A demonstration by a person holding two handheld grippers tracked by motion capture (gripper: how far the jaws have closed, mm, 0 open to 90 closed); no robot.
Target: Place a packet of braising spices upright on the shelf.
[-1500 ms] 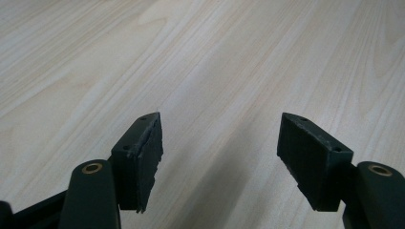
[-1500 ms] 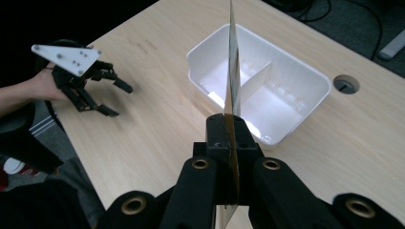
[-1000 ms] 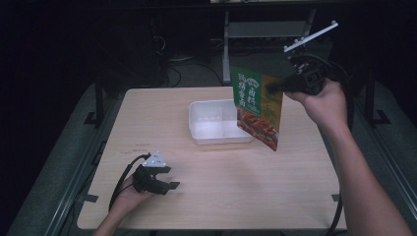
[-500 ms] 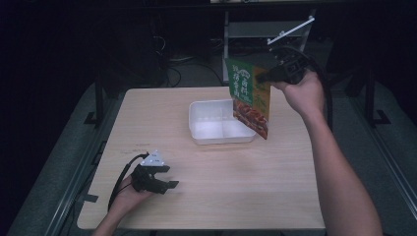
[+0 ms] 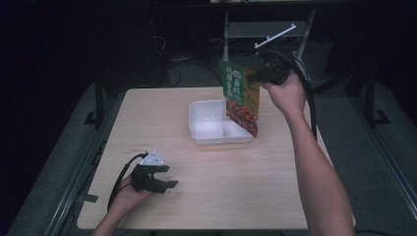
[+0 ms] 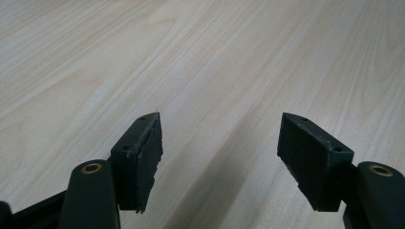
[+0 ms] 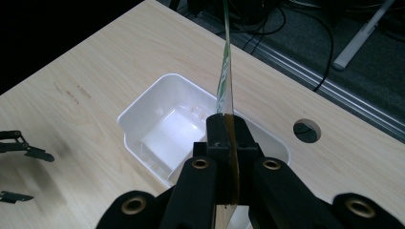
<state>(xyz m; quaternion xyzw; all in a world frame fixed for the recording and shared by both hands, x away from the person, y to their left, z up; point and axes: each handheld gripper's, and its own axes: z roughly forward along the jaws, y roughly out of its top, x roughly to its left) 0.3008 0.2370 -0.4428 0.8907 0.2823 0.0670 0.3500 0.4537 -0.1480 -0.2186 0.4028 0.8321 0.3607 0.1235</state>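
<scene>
Pale wooden table in a dark room, cables behind.

A pale wooden table — a white tray sits on it, toward the far side

Table — pale wood grain, smooth, matt. Tray — white plastic, glossy. Packet — printed film, glossy. Left gripper pads — black, matt, rough-edged; brass-coloured metal rivets.
</scene>
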